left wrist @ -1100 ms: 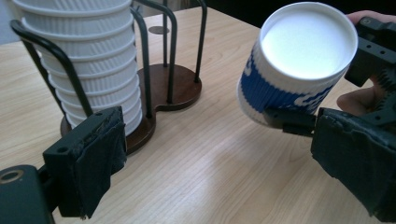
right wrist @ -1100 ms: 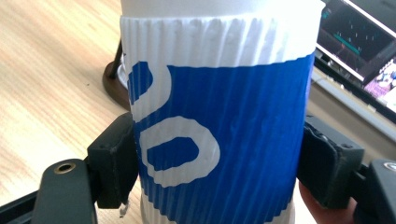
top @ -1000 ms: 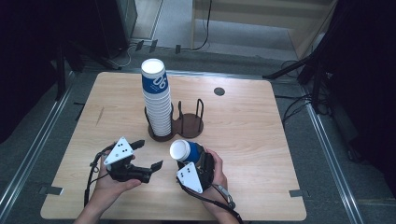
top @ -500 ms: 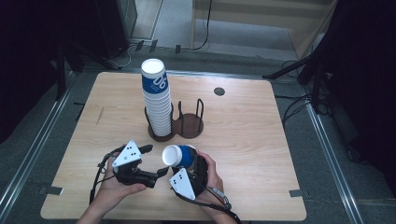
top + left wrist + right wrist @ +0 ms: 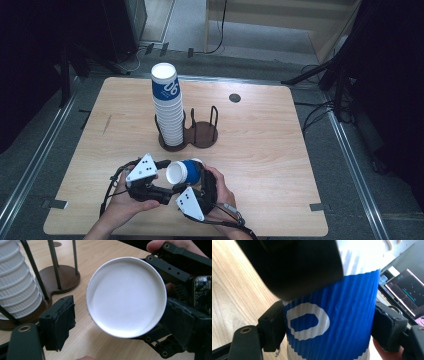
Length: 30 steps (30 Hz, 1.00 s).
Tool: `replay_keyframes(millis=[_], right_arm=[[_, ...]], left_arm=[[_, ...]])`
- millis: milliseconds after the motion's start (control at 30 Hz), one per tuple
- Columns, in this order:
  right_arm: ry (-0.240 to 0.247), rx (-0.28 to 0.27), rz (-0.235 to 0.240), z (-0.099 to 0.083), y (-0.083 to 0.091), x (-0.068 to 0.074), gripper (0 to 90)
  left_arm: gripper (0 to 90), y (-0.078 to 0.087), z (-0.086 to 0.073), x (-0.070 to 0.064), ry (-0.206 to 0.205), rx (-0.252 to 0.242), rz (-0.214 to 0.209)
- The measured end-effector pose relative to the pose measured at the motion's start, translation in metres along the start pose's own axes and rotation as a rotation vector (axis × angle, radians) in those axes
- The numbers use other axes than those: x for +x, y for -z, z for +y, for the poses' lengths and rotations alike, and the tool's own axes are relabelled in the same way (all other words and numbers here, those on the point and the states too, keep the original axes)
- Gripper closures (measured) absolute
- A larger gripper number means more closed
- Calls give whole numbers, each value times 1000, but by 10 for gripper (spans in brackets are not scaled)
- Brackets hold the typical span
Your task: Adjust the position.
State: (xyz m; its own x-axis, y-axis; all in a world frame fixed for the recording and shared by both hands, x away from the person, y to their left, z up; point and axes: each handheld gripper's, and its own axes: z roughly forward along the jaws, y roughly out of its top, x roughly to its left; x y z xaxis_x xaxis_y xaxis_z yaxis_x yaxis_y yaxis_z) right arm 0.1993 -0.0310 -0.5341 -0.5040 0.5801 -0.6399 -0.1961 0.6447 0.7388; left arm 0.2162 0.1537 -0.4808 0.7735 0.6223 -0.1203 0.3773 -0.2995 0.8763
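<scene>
A blue ribbed paper cup [image 5: 186, 171] with white markings is held on its side above the table's front. Its white round end faces my left gripper. My right gripper [image 5: 198, 183] is shut on the cup; in the right gripper view both pads press the blue wall [image 5: 332, 315]. My left gripper [image 5: 167, 178] is open, its jaws standing either side of the cup's white end [image 5: 126, 296] with a gap at the left pad [image 5: 58, 321]. A tall stack of matching cups [image 5: 167, 107] stands in the left ring of a dark wooden holder [image 5: 202, 135].
The holder's right ring has no cups in it. A small dark round hole [image 5: 234, 98] lies at the table's back right. In the right gripper view a dark blurred shape [image 5: 292, 265], close to the camera, hides the cup's upper part.
The cup has tipped from upright onto its side, white end toward the left gripper. The left gripper has moved right, so its jaws now flank that end.
</scene>
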Motion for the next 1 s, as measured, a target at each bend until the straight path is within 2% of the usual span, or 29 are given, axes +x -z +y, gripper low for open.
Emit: replay_keyframes(millis=[100,300,367,767,867,967,1000], right_arm=[[13,-14,12,0,1,1,220],[23,-23,14,0,1,2,219],[28,-21,14,-1,1,3,217],[22,7,14,-5,-3,6,178],[14,11,16,-5,-3,5,166],[1,16,18,-5,-3,1,142],[-3,14,14,-3,-1,-1,134]], left_arm=[[179,0,0,-1,3,0,-16],[228,1,-1,2,20,-15,-14],[274,1,-1,2,24,-20,-19],[288,-3,-5,4,14,-11,-17],[289,0,-4,7,23,-25,-14],[290,5,-4,11,54,-67,6],[291,8,-4,14,63,-85,-1]])
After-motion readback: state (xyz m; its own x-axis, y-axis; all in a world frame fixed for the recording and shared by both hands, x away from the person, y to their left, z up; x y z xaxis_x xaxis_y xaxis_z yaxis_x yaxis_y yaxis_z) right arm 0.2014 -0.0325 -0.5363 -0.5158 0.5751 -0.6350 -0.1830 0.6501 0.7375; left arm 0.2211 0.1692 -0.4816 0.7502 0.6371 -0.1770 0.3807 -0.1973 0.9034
